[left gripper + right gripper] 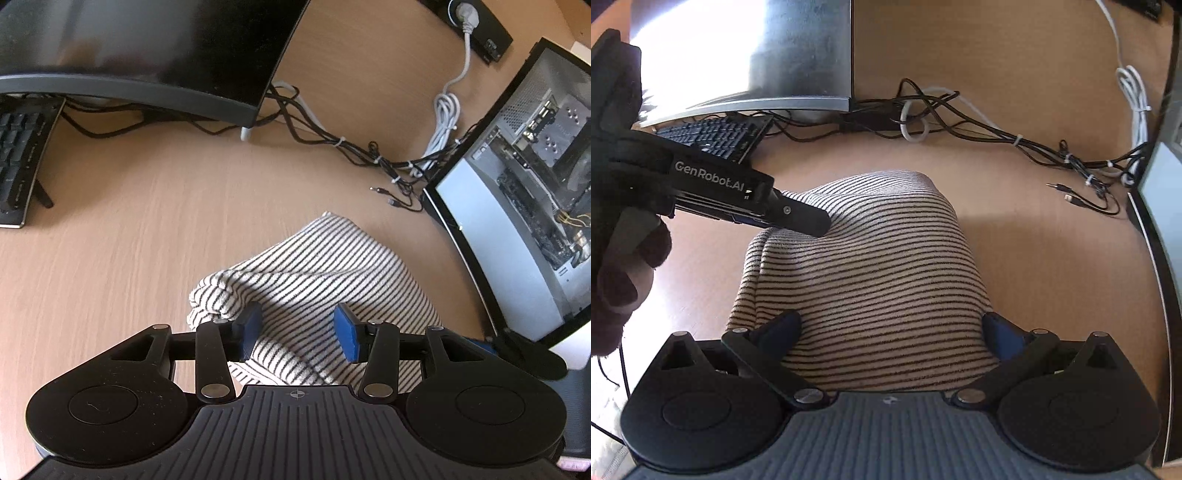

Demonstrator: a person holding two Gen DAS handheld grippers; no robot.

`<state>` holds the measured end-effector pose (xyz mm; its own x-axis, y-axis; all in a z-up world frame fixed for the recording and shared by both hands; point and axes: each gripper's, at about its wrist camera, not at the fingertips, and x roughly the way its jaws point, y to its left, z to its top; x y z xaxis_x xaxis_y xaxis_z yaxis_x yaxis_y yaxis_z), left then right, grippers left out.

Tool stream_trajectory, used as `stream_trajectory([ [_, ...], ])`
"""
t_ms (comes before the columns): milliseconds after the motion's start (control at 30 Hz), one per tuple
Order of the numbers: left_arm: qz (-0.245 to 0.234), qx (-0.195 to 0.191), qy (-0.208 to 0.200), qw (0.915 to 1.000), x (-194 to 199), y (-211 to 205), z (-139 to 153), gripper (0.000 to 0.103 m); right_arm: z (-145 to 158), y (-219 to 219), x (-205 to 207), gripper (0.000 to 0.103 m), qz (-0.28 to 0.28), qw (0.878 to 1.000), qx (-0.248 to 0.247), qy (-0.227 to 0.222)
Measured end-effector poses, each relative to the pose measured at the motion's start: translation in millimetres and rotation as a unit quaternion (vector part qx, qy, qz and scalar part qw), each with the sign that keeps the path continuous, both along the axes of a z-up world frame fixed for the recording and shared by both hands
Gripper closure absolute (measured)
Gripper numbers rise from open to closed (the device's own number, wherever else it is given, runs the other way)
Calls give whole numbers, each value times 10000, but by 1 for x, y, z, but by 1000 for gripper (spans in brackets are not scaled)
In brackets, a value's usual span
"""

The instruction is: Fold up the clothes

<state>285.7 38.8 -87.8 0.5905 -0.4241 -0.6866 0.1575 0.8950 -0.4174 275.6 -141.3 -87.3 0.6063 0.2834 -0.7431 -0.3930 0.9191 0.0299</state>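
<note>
A cream cloth with thin dark stripes (325,266) lies folded into a thick bundle on the wooden desk (147,221). In the left wrist view my left gripper (297,332) is open over the bundle's near left corner. Its blue pads (249,328) stand apart, the left one against a bunched fold, and striped fabric shows in the gap. The right wrist view has the same cloth (871,266) in the middle. My right gripper (892,332) is wide open, one finger at each side of the near edge. The left gripper (816,223), held by a black-gloved hand (617,258), rests its tip on the far left fold.
A curved monitor (147,48) and a black keyboard (18,166) stand at the back left. Tied black and white cables (369,151) run across the back of the desk. An open computer case (535,184) stands close on the right. A power strip (476,22) lies far back.
</note>
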Motion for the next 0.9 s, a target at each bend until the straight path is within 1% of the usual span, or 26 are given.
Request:
stream_trajectory([
  [133,-144,-138,-159,9997,1,3,-4,48,0,3,0,0,-99,9999,-60,28],
  [200,-196,-178,-216,9994,2,4,-5,47,1,6,1,0,-170,9998,-117,73],
  [300,-5,-196,-209,9996,-2,3,1,46,2,13,-1,0,-236,9993,-290,62],
  [400,296,-261,-275,9988,-19,6,14,34,2,13,-3,0,-259,9992,-301,41],
  [433,363,-286,-290,9985,-25,5,19,28,1,12,-3,0,-274,9992,-281,42],
  [467,440,-336,-271,9981,-33,5,22,25,1,12,-3,0,-273,9992,-276,37],
  [533,500,-486,-74,9975,-45,1,22,24,1,13,-4,0,-197,9993,-319,-13],
  [600,563,-537,122,9969,-52,-6,16,24,1,12,-3,0,-62,9994,-322,-60],
  [633,627,-431,184,9969,-55,-10,12,25,1,10,-2,0,26,9995,-294,-71],
  [700,865,-184,347,9955,-54,-15,5,32,4,0,0,0,292,9994,-154,-84],
  [733,952,-138,430,9944,-52,-15,2,35,7,-8,0,0,393,9992,-47,-84],
  [767,1003,-117,473,9938,-51,-14,-1,32,11,-17,-1,0,445,9989,83,-78],
  [833,1057,-58,497,9931,-49,-14,-4,32,18,-36,-3,0,548,9979,342,-67],
  [867,1044,46,455,9935,-49,-16,-2,32,22,-46,-3,0,599,9971,471,-61],
  [900,1028,160,399,9938,-50,-19,-2,32,25,-54,-2,3,597,9966,571,-70],
])
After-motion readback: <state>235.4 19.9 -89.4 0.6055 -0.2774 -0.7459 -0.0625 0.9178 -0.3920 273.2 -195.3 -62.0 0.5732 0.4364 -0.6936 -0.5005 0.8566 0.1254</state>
